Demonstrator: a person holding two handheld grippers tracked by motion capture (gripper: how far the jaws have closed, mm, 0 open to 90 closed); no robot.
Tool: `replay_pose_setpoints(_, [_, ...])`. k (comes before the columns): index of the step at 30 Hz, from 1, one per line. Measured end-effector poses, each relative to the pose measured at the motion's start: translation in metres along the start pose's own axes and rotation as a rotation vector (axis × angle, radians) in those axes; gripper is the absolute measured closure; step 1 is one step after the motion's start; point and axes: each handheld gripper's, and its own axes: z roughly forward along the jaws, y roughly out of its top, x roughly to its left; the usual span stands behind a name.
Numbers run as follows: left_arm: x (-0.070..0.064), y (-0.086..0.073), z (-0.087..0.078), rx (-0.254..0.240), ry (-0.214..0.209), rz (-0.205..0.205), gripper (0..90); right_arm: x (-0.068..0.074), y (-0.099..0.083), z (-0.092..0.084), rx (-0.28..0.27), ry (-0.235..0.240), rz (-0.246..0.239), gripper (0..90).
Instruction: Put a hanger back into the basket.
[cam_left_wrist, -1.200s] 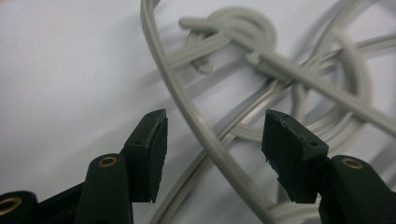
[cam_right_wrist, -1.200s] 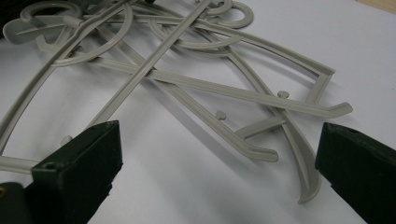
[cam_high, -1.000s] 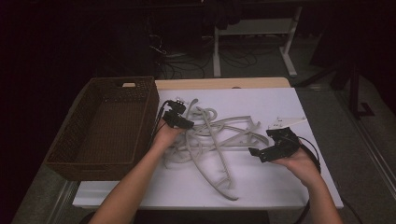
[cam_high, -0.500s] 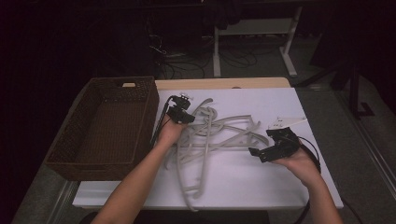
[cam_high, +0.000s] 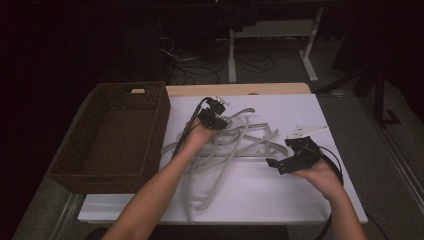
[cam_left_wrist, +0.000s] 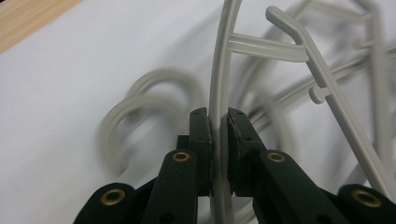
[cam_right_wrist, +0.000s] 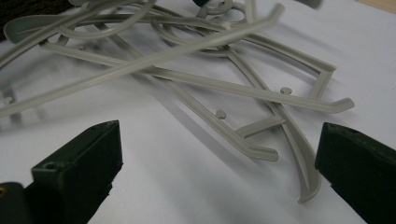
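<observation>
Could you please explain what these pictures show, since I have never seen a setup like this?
A person sits at a table holding a two-jaw gripper in each hand. The high view looks down from above; the two gripper views come from cameras riding on each gripper. On the white surface lies a tangle of grey plastic hangers, with an empty wicker basket beside it. The left gripper is shut on one hanger. The right gripper is open and holds nothing, facing the pile.

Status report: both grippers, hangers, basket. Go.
Left gripper shut on one grey hanger, lifting it off the pile. Right gripper open, holding nothing, beside the pile. Basket to the left, nothing in it; hangers tangled.
</observation>
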Motion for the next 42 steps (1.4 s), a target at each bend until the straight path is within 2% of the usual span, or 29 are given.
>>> replay_pose_setpoints(4, [-0.015, 0.015, 0.017, 0.002, -0.025, 0.059, 82.0, 0.0, 0.0, -0.001, -0.002, 0.002, 0.003, 0.5])
replay_pose_setpoints(7, [-0.02, 0.021, 0.028, 0.017, -0.03, 0.081, 81.4, -0.001, 0.0, -0.001, -0.005, 0.003, 0.003, 0.5])
replay_pose_setpoints(9, [-0.021, 0.022, 0.031, 0.01, -0.027, 0.079, 77.2, -0.001, -0.001, -0.002, -0.008, 0.003, 0.004, 0.5])
replay_pose_setpoints(10, [-0.02, 0.022, 0.031, 0.005, -0.02, 0.074, 70.3, -0.001, -0.001, -0.003, -0.009, 0.003, 0.005, 0.6])
replay_pose_setpoints(12, [-0.017, 0.02, 0.024, -0.01, -0.037, 0.054, 65.4, -0.001, -0.001, -0.003, -0.01, 0.004, 0.008, 0.5])
replay_pose_setpoints(14, [-0.014, 0.014, 0.011, -0.035, -0.047, 0.03, 56.2, -0.002, -0.002, -0.003, -0.01, 0.002, 0.006, 0.5])
replay_pose_setpoints(15, [-0.014, 0.014, 0.011, -0.035, -0.047, 0.03, 53.9, -0.002, -0.002, -0.003, -0.01, 0.002, 0.006, 0.5])
replay_pose_setpoints(16, [-0.012, 0.007, -0.003, -0.045, -0.058, 0.016, 53.9, -0.002, -0.002, -0.003, -0.01, 0.003, 0.007, 0.6])
replay_pose_setpoints(17, [-0.01, 0.001, -0.011, -0.054, -0.065, 0.0, 47.3, -0.001, -0.003, -0.002, -0.009, 0.0, 0.01, 0.5])
replay_pose_setpoints(20, [-0.008, -0.022, -0.036, -0.079, -0.091, -0.03, 44.3, 0.0, -0.003, 0.0, -0.008, 0.0, 0.009, 0.5])
replay_pose_setpoints(23, [-0.012, -0.048, -0.058, -0.087, -0.103, -0.039, 42.7, 0.001, -0.005, 0.002, -0.002, 0.0, 0.012, 0.5])
replay_pose_setpoints(27, [-0.021, -0.079, -0.074, -0.076, -0.12, -0.029, 41.5, 0.002, -0.007, 0.007, 0.009, 0.0, 0.015, 0.5])
replay_pose_setpoints(32, [-0.029, -0.106, -0.08, -0.082, -0.13, -0.04, 41.4, 0.003, -0.012, 0.01, 0.012, 0.004, 0.021, 0.5])
replay_pose_setpoints(37, [-0.035, -0.114, -0.073, -0.057, -0.137, -0.021, 42.5, 0.003, -0.015, 0.011, 0.008, 0.003, 0.021, 0.5])
replay_pose_setpoints(38, [-0.039, -0.116, -0.067, -0.029, -0.131, 0.001, 42.5, 0.003, -0.016, 0.01, 0.008, 0.004, 0.021, 0.5])
replay_pose_setpoints(39, [-0.039, -0.116, -0.064, -0.025, -0.127, 0.006, 43.6, 0.004, -0.016, 0.01, 0.006, 0.002, 0.022, 0.5])
replay_pose_setpoints(42, [-0.038, -0.116, -0.062, -0.026, -0.124, 0.001, 47.5, 0.003, -0.017, 0.011, 0.007, -0.001, 0.022, 0.5])
